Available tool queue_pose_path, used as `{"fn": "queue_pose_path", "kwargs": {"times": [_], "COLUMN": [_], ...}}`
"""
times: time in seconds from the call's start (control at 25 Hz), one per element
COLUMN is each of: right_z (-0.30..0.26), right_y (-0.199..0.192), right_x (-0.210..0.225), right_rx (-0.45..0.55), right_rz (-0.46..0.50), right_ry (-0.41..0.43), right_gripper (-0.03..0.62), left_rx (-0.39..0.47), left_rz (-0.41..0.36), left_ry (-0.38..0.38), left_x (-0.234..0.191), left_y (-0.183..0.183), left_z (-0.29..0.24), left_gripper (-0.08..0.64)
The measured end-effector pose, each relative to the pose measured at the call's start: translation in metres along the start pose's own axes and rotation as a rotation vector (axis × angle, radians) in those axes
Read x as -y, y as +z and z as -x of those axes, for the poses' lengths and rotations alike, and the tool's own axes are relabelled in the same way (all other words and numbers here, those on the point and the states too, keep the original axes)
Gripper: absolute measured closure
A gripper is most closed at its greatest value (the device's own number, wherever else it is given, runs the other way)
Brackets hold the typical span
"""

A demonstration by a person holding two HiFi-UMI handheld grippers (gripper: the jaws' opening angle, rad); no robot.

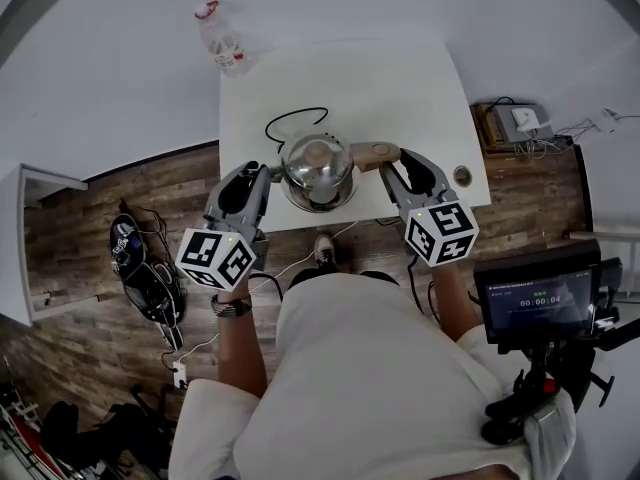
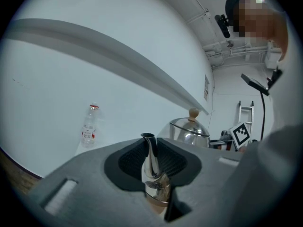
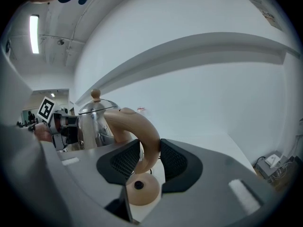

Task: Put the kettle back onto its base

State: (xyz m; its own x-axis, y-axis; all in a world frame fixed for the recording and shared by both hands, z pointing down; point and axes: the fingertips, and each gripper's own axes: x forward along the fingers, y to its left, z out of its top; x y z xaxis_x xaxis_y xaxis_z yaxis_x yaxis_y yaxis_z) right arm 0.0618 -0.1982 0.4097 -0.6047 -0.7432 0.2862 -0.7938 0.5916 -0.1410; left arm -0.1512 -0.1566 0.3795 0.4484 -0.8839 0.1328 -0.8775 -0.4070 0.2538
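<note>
A steel kettle point(image 1: 318, 168) with a tan knob on its lid is over the front of the white table point(image 1: 400, 78). My left gripper point(image 1: 266, 178) is shut on its thin steel spout point(image 2: 150, 164). My right gripper point(image 1: 386, 172) is shut on its tan curved handle point(image 3: 144, 136). In the right gripper view, a round tan base point(image 3: 142, 189) with a black centre pin lies on the table just below the handle, beside the kettle body point(image 3: 94, 124). Whether the kettle touches the table is hidden from me.
A black cord point(image 1: 295, 118) loops on the table behind the kettle. A clear bottle point(image 1: 220, 40) with a red label stands at the far left corner. A screen on a stand point(image 1: 540, 298) is at my right, and bags and cables point(image 1: 140, 263) lie on the floor at left.
</note>
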Motion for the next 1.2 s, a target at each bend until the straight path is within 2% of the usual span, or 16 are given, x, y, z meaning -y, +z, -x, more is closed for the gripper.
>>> {"fn": "queue_pose_path", "kwargs": {"times": [0.16, 0.32, 0.56, 0.92, 1.2], "right_z": [-0.017, -0.054, -0.086, -0.101, -0.097], "right_y": [-0.010, -0.029, -0.060, -0.097, -0.110], "right_x": [0.006, 0.013, 0.030, 0.044, 0.047], "right_rx": [-0.017, -0.070, -0.140, -0.191, -0.225], "right_rz": [0.001, -0.005, -0.021, -0.046, -0.059], "right_ry": [-0.010, -0.026, -0.054, -0.064, -0.078], "right_gripper": [0.457, 0.457, 0.457, 0.457, 0.457], "left_rx": [-0.029, -0.079, -0.155, -0.216, -0.244], "left_rz": [0.007, 0.045, 0.095, 0.133, 0.141], "left_ry": [-0.004, -0.007, -0.017, -0.016, -0.021], "left_x": [-0.014, -0.051, -0.078, -0.089, -0.087], "left_y": [-0.012, -0.035, -0.069, -0.104, -0.119], "left_z": [-0.014, -0.038, -0.069, -0.087, -0.089], "left_gripper": [0.482, 0.482, 0.482, 0.482, 0.482]}}
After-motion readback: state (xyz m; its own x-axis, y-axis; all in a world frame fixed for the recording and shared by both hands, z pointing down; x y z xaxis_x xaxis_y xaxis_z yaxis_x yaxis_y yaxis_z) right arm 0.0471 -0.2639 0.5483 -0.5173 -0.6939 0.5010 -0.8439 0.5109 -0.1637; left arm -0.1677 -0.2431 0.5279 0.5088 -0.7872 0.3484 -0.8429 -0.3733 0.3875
